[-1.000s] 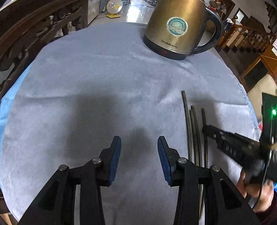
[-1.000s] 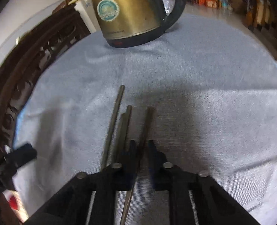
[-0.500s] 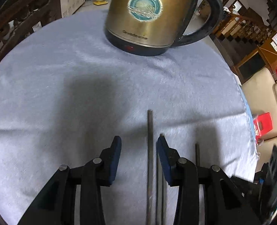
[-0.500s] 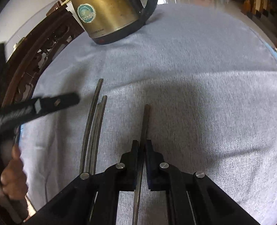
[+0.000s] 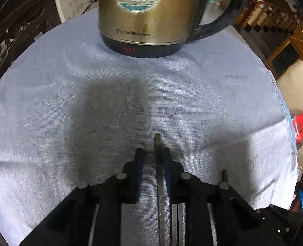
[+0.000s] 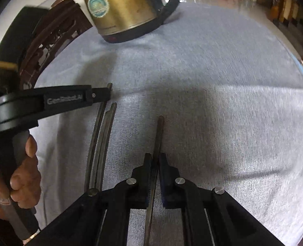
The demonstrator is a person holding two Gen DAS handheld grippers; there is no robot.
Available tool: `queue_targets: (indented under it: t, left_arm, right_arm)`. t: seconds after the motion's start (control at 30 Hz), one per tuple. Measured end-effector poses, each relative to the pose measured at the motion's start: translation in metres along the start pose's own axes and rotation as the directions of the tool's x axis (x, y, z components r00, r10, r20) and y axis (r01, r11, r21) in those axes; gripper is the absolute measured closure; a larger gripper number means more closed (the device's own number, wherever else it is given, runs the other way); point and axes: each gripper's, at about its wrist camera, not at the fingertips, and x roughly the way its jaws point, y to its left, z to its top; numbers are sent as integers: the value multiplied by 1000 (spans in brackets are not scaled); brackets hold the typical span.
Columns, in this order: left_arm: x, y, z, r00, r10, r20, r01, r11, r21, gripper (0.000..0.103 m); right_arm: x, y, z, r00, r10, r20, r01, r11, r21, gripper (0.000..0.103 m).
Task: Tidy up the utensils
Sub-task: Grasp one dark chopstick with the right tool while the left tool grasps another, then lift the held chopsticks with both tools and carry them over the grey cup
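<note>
The right hand-held gripper (image 6: pixel 155 165) is clamped on a single chopstick (image 6: pixel 159 135), which runs straight ahead between its pads and ends on the cloth (image 6: pixel 213 82). The left hand-held gripper (image 5: pixel 153 160) has just been closing. One chopstick of the group (image 5: pixel 158 149) lies between its jaws, hard against the right pad, while the left pad stands a little off with cloth showing in the gap — so it is not yet a firm pinch, as far as the left wrist view shows.

The risks, as I judge them, sit right at the pads. The sticks are thin and smooth-looking, and one caught on only one side could roll or slip out as the jaws finish closing. Two more sticks (image 6: pixel 102 143) lie touching it, so the closing pad may nudge or drag them and undo the neat row. The soft cloth could bunch under a fingertip. A lift at one end would let a long stick droop or swing.

All four chopsticks are dark, slim and square-ended. Three lie close together, nearly parallel, in the right wrist view; the fourth is apart to their right.

Beyond them stands a brass-coloured kettle (image 5: pixel 149 14) on the far side of the tabletop — a stick swung forward could knock it. A carved wooden chair back (image 6: pixel 48 41) borders the left.
</note>
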Motion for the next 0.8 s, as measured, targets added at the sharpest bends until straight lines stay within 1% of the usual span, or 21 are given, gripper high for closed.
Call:
queue_targets:
  t: [0.03, 0.1, 0.23, 0.4, 0.5, 0.63, 0.73, 0.77, 0.8]
  left_arm:
    - [0, -1, -1, 1000, -6, -5, 6, 1000, 7, 95]
    - [-2, -3, -5, 1000, 7, -11, -6, 1000, 25, 98]
    - [-10, 8, -19, 1000, 18, -25, -18, 1000, 21, 98]
    - [-31, 45, -53, 999, 25, -36, -27, 999, -39, 98]
    - [-42, 63, -77, 999, 29, -42, -32, 997, -68, 98]
    - [-48, 77, -100, 997, 15, -72, -23, 994, -106, 98]
    - [-48, 77, -104, 995, 23, -94, -34, 993, -117, 98]
    - [-47, 74, -105, 994, 20, -105, -32, 993, -113, 97]
    - [-48, 73, -106, 993, 14, -116, -27, 994, -109, 90]
  right_arm:
    - [-1, 2, 0, 1000, -4, 2, 4, 1000, -3, 95]
    - [-1, 1, 0, 1000, -3, 9, 3, 1000, -9, 95]
    - [-5, -1, -9, 1000, 30, 3, -30, 1000, 6, 96]
    - [-14, 8, -30, 1000, 29, -10, -29, 999, -24, 96]
    - [-17, 8, -44, 999, 25, -39, -26, 999, -28, 96]
    - [-21, 9, -55, 998, 13, -57, -15, 1000, -28, 96]
    - [-19, 10, -53, 997, 1, -80, -2, 1000, -14, 95]
    - [-17, 9, -51, 996, 2, -90, -2, 1000, -3, 94]
    - [-15, 8, -49, 995, 6, -98, -5, 1000, 6, 94]
